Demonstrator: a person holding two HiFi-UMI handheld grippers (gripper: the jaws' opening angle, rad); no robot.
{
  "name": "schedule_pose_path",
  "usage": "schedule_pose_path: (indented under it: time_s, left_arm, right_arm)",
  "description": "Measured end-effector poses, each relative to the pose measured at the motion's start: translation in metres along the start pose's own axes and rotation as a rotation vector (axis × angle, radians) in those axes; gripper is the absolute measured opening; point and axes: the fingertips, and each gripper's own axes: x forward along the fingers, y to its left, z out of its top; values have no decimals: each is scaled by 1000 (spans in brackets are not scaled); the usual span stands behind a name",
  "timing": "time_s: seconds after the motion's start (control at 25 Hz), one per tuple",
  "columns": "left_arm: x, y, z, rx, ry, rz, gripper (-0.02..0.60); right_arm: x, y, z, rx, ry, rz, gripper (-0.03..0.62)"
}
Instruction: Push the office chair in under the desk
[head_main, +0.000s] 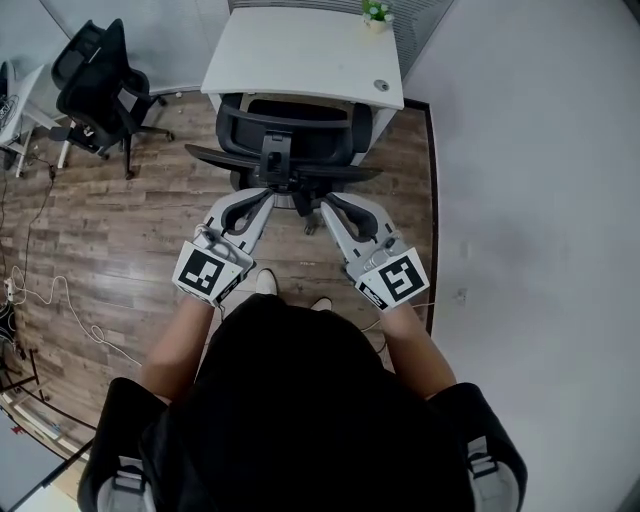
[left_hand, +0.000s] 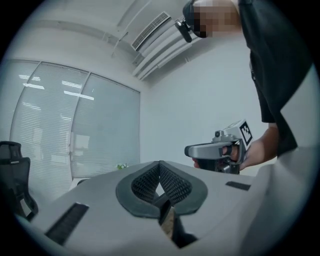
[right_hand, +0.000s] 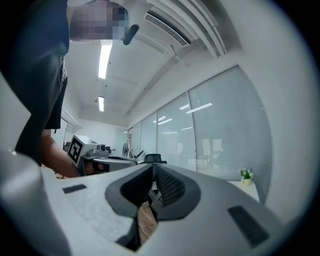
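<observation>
Black-shirted shoulders of the person (head_main: 300, 400) are filling the nearest ground, with both forearms reaching forward. Just past them, 2 pale shoe tips (head_main: 266, 282) are showing on the wooden floor (head_main: 130, 230).

The left tongs (head_main: 266, 195) are pointing level toward the chair. They are clenched, pads pressing tip to tip with nothing between them. Only floor and a dark strip of chair are showing through the gap lower down. The right tongs (head_main: 328, 204) are pointing the same way just beside them, likewise clenched and empty, their tips meeting. The 2 pairs are sitting at the back of the office chair (head_main: 290, 125), 1 on each side of its central spine. Whether they are touching it I cannot tell.

That black chair is facing away from the person. Its backrest is standing close against the near edge of the white counter (head_main: 300, 50), and its armrests are splaying out to either side. Its seat is lying out of sight beyond the backrest.

On the counter, a round grommet (head_main: 381, 86) is sitting near the right front corner. A small potted plant (head_main: 376, 12) is standing at the far right corner.

Well apart to the left, a second black chair (head_main: 95, 70) is standing by another table, and loose cables (head_main: 60, 300) are trailing over the floor. A glass wall with blinds (left_hand: 75, 135) is closing off the room behind.
</observation>
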Motion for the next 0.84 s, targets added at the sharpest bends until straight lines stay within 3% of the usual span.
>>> schedule_pose_path:
  time_s: [0.84]
  left_arm:
    - [-15, -6, 5, 5, -8, 50, -5]
  right_arm:
    - [-10, 11, 11, -22, -11, 2, 3]
